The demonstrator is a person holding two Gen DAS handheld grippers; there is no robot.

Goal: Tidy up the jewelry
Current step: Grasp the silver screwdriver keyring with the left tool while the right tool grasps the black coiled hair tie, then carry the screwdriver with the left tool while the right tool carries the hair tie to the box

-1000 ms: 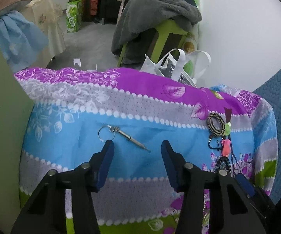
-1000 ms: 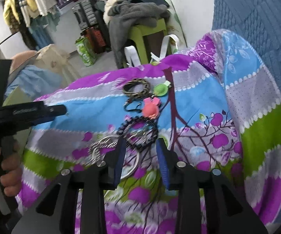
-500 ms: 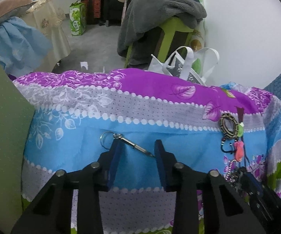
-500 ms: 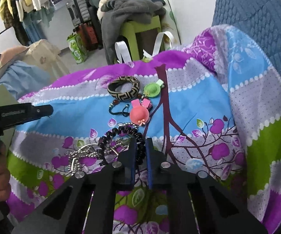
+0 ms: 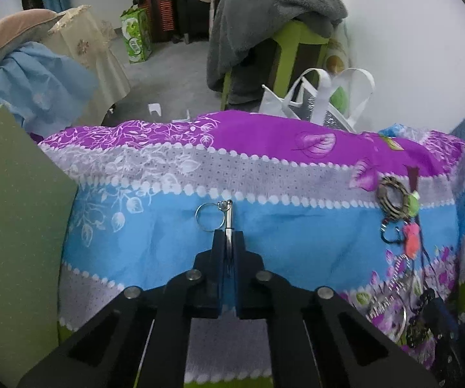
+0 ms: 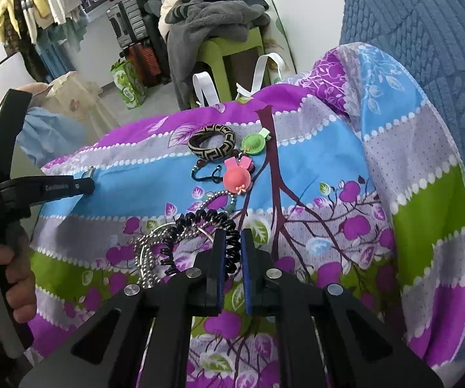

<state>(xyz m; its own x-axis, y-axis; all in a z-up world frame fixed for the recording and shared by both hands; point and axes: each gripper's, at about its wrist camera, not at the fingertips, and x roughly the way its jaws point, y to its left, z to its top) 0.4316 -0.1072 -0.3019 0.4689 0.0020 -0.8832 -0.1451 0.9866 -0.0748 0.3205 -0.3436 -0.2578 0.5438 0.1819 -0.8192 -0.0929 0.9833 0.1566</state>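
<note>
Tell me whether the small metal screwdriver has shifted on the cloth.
Yes. The small metal screwdriver swung from lying slantwise to pointing straight at the white-dotted border, pinched by the left gripper.

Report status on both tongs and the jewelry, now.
Left tongs shut on metal pin with key ring. Right tongs shut on black coil band. Silver chain tangled alongside coil.

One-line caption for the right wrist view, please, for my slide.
Right tongs shut on black spiral hair tie among jewelry on floral cloth; left tongs at the left.
</note>
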